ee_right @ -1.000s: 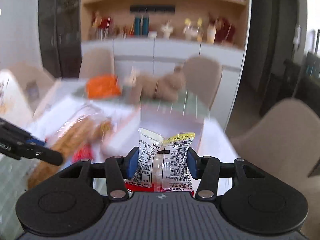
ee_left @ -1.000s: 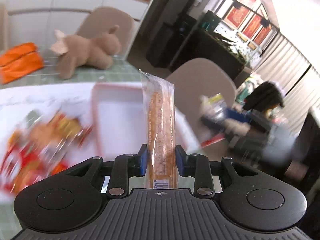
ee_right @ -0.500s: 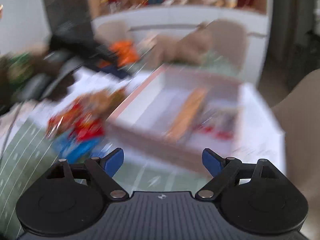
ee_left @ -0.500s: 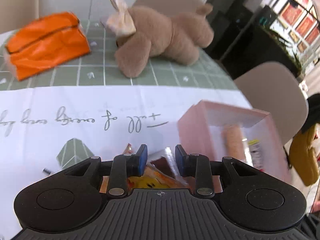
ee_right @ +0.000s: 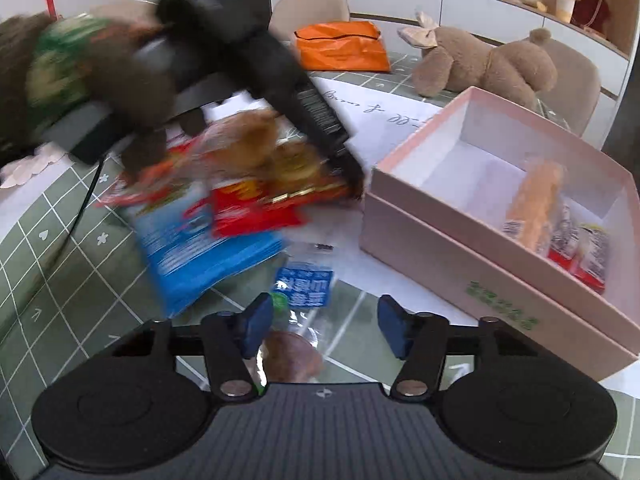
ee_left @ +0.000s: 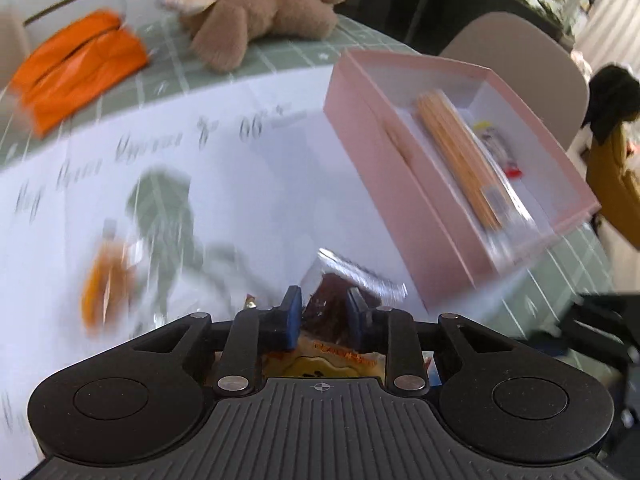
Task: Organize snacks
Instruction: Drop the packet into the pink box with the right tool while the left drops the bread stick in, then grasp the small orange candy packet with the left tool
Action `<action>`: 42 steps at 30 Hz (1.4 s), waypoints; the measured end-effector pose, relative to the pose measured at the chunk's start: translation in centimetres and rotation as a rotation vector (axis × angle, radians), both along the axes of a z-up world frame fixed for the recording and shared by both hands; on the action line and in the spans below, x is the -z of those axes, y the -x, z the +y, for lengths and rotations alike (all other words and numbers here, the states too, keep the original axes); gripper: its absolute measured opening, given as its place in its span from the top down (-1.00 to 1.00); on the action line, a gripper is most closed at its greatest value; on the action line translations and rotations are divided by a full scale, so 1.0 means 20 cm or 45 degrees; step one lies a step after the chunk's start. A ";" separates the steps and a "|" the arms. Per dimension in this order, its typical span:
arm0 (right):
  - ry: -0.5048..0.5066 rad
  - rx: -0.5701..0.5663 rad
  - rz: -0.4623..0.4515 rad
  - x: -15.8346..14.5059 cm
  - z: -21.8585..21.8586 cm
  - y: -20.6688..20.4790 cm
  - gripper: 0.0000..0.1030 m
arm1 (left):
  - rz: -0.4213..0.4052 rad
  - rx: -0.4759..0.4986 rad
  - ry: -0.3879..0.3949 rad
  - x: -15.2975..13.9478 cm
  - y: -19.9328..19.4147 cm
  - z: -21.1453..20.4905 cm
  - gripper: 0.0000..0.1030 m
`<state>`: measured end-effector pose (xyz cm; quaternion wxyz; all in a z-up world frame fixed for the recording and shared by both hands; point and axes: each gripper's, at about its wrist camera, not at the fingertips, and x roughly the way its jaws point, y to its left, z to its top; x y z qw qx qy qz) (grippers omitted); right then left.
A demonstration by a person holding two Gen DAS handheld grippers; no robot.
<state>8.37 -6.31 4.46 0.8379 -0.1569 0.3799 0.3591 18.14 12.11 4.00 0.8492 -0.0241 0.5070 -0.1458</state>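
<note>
The left gripper point(ee_left: 323, 314) is closing its blue pads onto a clear-wrapped dark brown snack point(ee_left: 334, 304), which sits between the fingers with its crinkled silver end poking up and away from the camera; whether the pads are truly pressing yet is hard to call, but they look right against it. The right gripper point(ee_right: 325, 326) is closing too, with a clear packet with a blue label point(ee_right: 302, 292) lying between its fingers, pads not touching it, label end pointing away toward the pile. That snack pile point(ee_right: 236, 196), a blue bag under red and orange ones, sits mid-table beside the pink box's left wall. The pink box point(ee_right: 460, 264) is over by the table's right edge. Inside it a long orange biscuit stick pack point(ee_right: 534, 204) lies with its long axis running along the box's length, printed label end at the near wall, and a small white-and-yellow packet point(ee_right: 592, 256) is right next to it. A plush bear point(ee_right: 488, 66) and an orange bag point(ee_right: 342, 46) rest at the far edge.
</note>
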 end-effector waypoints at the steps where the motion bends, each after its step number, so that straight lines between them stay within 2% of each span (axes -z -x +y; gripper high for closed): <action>1: 0.003 -0.009 0.000 0.00 0.01 0.01 0.21 | 0.007 -0.022 0.023 0.00 0.06 0.01 0.46; 4: 0.021 -0.037 0.044 -0.01 0.02 0.08 0.42 | 0.032 -0.077 0.112 -0.01 0.25 0.04 0.46; 9: 0.057 -0.073 0.049 -0.01 -0.09 0.24 0.43 | 0.069 -0.118 0.262 -0.02 0.54 0.03 0.46; 13: 0.139 -0.048 -0.020 -0.03 -0.15 0.30 0.42 | -0.018 -0.223 0.327 -0.11 0.71 0.09 0.45; 15: 0.175 -0.021 -0.055 -0.05 -0.15 0.29 0.38 | -0.077 -0.339 0.356 -0.17 0.73 0.15 0.45; 17: 0.165 -0.005 -0.069 -0.07 -0.12 0.24 0.27 | -0.168 -0.447 0.328 -0.23 0.68 0.22 0.45; 19: 0.150 -0.006 -0.067 -0.09 -0.09 0.21 0.15 | -0.302 -0.518 0.229 -0.27 0.58 0.26 0.45; 20: 0.144 -0.020 -0.076 -0.09 -0.08 0.21 0.14 | -0.371 -0.527 0.146 -0.27 0.52 0.28 0.44; 21: 0.140 -0.034 -0.084 -0.10 -0.07 0.21 0.09 | -0.389 -0.523 0.086 -0.27 0.46 0.30 0.44; 23: 0.134 -0.051 -0.084 -0.09 -0.06 0.21 -0.06 | -0.355 -0.487 -0.011 -0.23 0.31 0.33 0.43; 27: 0.117 -0.043 -0.020 -0.07 -0.07 0.20 -0.08 | -0.303 -0.474 -0.176 -0.16 0.11 0.38 0.42; 29: 0.098 -0.015 0.006 -0.06 -0.10 0.18 -0.09 | -0.276 -0.435 -0.183 -0.13 0.03 0.40 0.39; 34: 0.072 0.020 0.033 -0.04 -0.13 0.15 -0.19 | -0.112 -0.364 -0.185 0.01 -0.10 0.44 0.36; 38: 0.073 0.025 0.013 -0.05 -0.14 0.14 -0.21 | -0.108 -0.350 -0.162 0.02 -0.07 0.43 0.52; 42: 0.053 -0.004 0.013 -0.05 -0.11 0.15 -0.21 | -0.117 -0.334 -0.033 -0.06 0.10 0.40 0.53</action>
